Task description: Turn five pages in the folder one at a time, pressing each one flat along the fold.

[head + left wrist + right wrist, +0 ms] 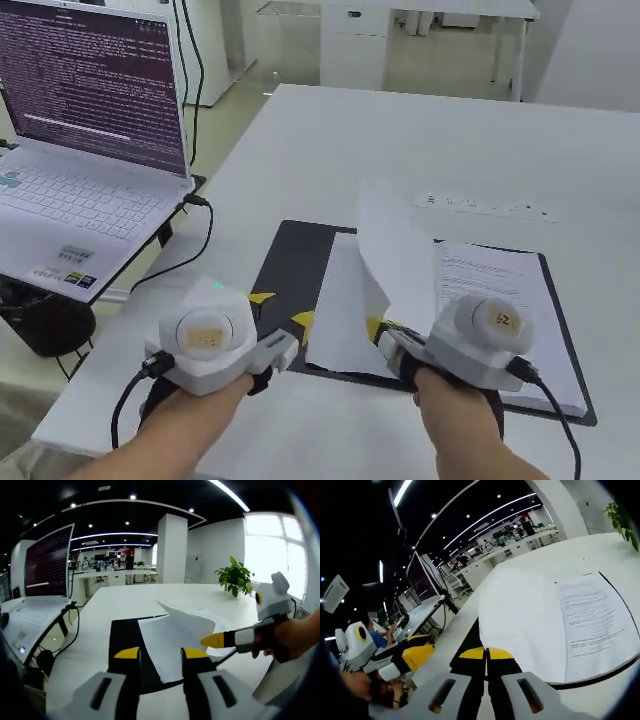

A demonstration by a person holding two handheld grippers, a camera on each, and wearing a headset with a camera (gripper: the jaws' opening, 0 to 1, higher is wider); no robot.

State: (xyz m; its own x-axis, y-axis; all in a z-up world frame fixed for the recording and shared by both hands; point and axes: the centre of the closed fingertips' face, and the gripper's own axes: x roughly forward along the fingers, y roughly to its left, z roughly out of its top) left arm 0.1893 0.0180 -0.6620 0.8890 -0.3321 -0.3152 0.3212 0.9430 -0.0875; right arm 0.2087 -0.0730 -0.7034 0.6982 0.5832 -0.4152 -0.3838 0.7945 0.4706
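Plant (235, 577) beyond page (175, 630) in right gripper (205, 640)

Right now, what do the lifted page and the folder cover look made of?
The lifted page: thin matte white paper, it bends in a soft curve. The folder cover: black, matte, lies flat, likely plastic or coated card; cannot tell which.
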